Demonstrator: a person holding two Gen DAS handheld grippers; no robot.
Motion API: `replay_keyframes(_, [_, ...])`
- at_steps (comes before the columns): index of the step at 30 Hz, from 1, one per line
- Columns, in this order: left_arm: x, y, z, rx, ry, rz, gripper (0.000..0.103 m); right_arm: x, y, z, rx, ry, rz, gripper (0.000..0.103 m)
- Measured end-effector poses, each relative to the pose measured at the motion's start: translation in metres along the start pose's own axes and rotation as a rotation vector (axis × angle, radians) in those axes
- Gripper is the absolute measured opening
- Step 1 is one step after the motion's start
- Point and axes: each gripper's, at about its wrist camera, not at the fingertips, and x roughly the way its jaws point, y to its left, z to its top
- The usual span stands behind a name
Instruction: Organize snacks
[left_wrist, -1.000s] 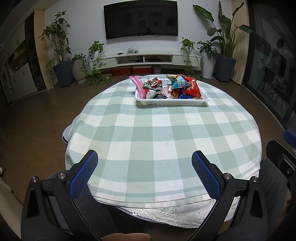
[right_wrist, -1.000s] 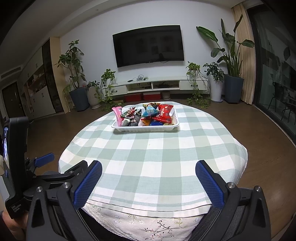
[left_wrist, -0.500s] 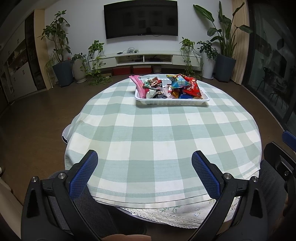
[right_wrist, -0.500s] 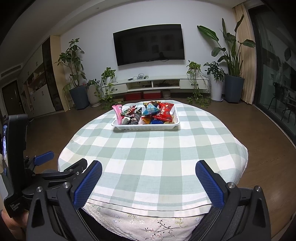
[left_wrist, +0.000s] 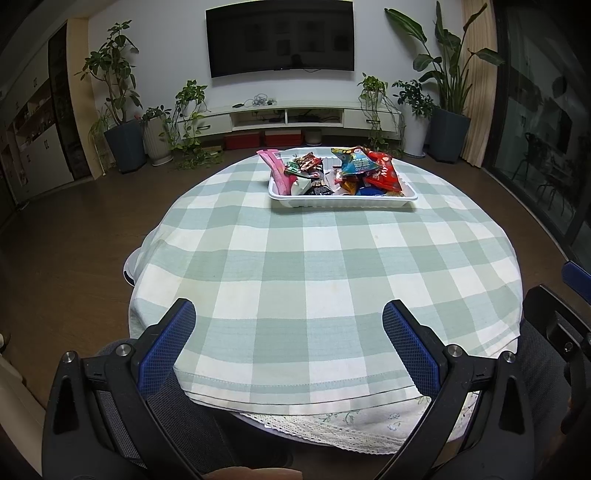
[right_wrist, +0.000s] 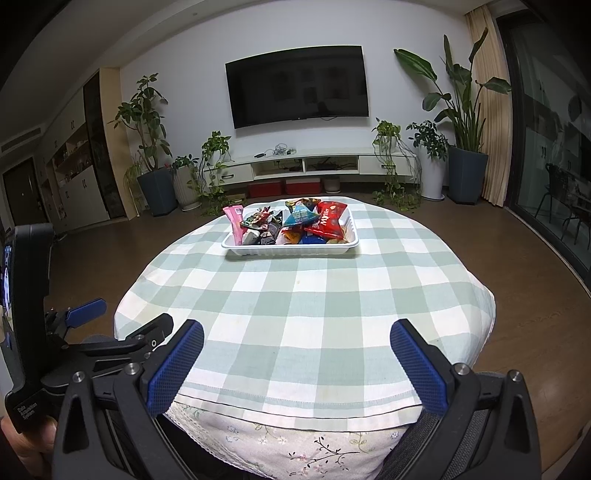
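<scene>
A white tray (left_wrist: 343, 201) piled with snack packets stands at the far side of the round table; it also shows in the right wrist view (right_wrist: 291, 250). Among the snacks are a pink packet (left_wrist: 277, 171), a blue packet (left_wrist: 356, 164) and a red bag (left_wrist: 384, 175). My left gripper (left_wrist: 289, 345) is open and empty at the table's near edge, far from the tray. My right gripper (right_wrist: 297, 365) is open and empty, also at the near edge. The left gripper's body shows at the left of the right wrist view (right_wrist: 110, 343).
The table wears a green and white checked cloth (left_wrist: 325, 266) with a lace underlayer. Behind it are a TV (left_wrist: 280, 37), a low white cabinet (left_wrist: 291, 118) and several potted plants. Wooden floor surrounds the table. A glass door is at right.
Both views are almost unchanged; the right gripper has risen or tilted very slightly. Both grippers stay open.
</scene>
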Motion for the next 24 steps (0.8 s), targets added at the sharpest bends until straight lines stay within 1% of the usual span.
replay_keyframes(24, [0.0007, 0.0024, -0.0003, 0.000, 0.002, 0.000, 0.103, -0.0025, 0.0009, 0.0022, -0.002, 0.003, 0.000, 0.103])
